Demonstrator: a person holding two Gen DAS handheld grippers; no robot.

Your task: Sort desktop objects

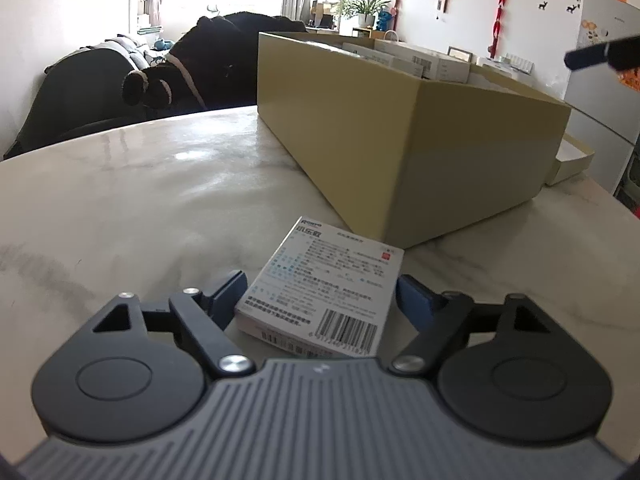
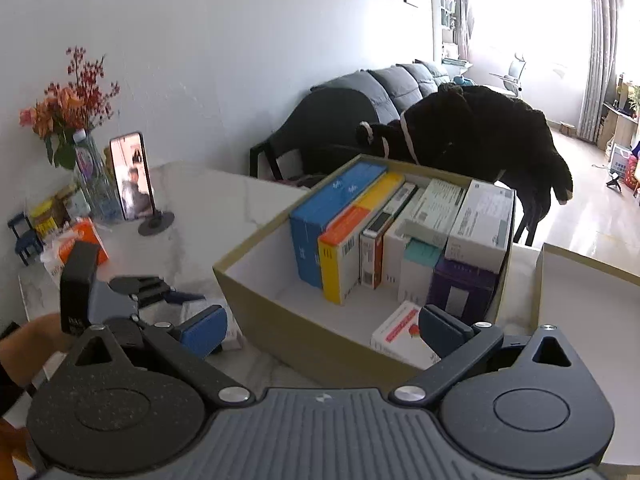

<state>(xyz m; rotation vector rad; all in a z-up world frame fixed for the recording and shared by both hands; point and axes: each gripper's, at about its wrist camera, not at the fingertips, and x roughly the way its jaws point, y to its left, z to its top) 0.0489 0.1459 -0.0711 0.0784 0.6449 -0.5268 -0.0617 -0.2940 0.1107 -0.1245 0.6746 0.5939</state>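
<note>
A white medicine box (image 1: 320, 288) with a barcode lies flat on the marble table (image 1: 140, 200). My left gripper (image 1: 320, 294) straddles it, blue pads close beside its two long sides; I see no firm press. Just beyond stands the tan cardboard box (image 1: 400, 152). In the right wrist view my right gripper (image 2: 320, 332) hangs open and empty over the near wall of that cardboard box (image 2: 256, 304). Several medicine boxes (image 2: 400, 232) stand in a row at its far end, and a white and red one (image 2: 396, 336) lies flat on its floor. A hand holds the left gripper (image 2: 160, 292) at the lower left.
The tan lid (image 2: 580, 292) lies right of the box. At the table's far left are a phone on a stand (image 2: 132, 176), a flower vase (image 2: 72, 120), a water bottle (image 2: 92, 176) and an orange packet (image 2: 84, 240). A chair draped with a black coat (image 2: 460, 136) stands behind.
</note>
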